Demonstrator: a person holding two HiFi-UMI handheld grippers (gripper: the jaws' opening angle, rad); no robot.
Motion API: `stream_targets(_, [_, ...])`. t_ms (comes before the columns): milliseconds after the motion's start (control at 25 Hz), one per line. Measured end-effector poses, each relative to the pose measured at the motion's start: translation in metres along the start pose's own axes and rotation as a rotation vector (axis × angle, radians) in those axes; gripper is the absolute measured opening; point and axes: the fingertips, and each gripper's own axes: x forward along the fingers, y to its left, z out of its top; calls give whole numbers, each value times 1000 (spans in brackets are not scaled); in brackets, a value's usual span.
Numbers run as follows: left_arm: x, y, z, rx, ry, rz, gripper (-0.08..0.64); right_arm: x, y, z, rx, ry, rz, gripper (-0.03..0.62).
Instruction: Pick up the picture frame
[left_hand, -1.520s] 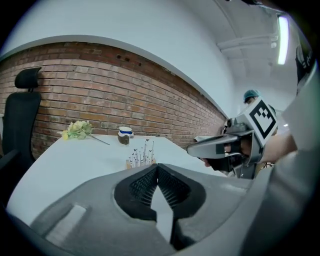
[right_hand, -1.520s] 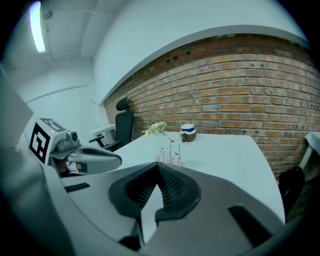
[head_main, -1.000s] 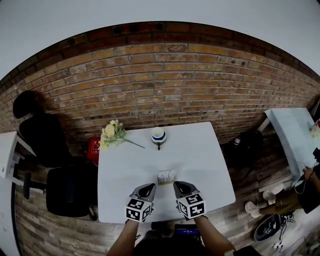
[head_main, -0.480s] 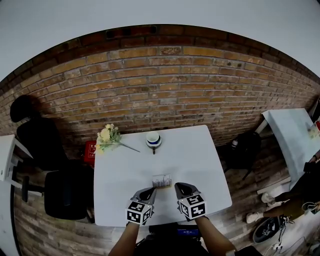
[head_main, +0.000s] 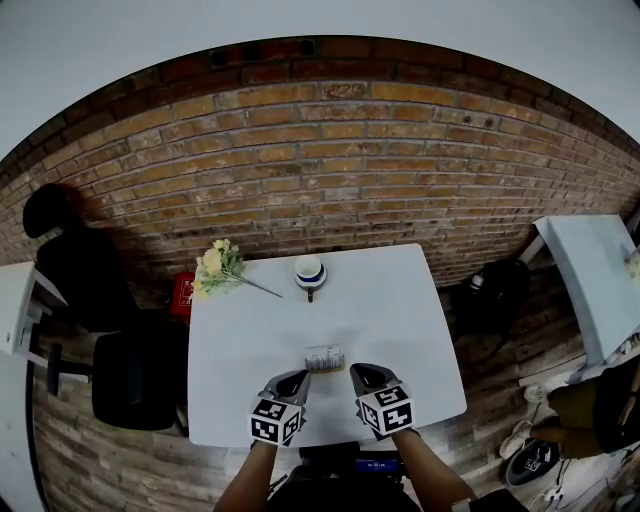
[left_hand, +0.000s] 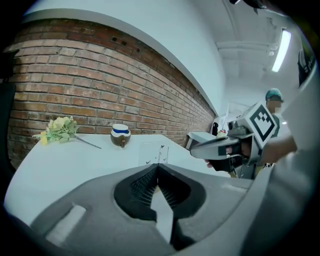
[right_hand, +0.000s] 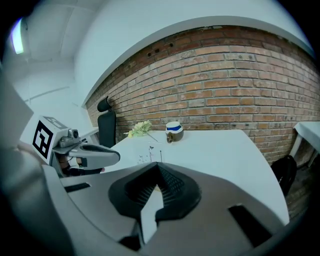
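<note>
head view: white tabletop (head_main: 400, 320) in front of a brick wall (head_main: 330, 170). picture frame (head_main: 324, 357) sits near the tabletop's near edge, about mid-width. it is small and pale, with faint dark marks on its face.

left gripper (head_main: 298, 378) and right gripper (head_main: 360, 372) are side by side over the near edge, both pointing toward the wall. the frame is just ahead of them, between their two lines. no contact with either gripper visible.

far side of tabletop: bunch of pale yellow flowers (head_main: 218, 265) at the left corner, stem running toward a cup (head_main: 310, 272) with a blue band. both are well apart from the frame. black chair (head_main: 120, 375) stands on the floor left of the tabletop.

left gripper view: jaws closed, tips meeting, nothing between them. the frame stands upright just beyond the tips, and the right gripper shows at the right edge of this view.

right gripper view: jaws closed tip to tip, nothing held. the frame is upright just past the tips, slightly left of centre, with the left gripper alongside at the left.
</note>
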Motion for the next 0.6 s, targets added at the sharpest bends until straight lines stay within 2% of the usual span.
stream_targets(320, [18,18,-15,6,57,30,13,27,-11,-12,-5,38,29,9])
stream_targets(440, [27,25,-23,2,83,31,23,41,-13,-20,4,59,47,58])
stream_targets(520, [34,28,-28,-3,102,25,74,51,-15,-26,5,73,53,75])
stream_targets(600, [40,29,-35,-5,122,21,90,59,-16,-33,6,89,62,97])
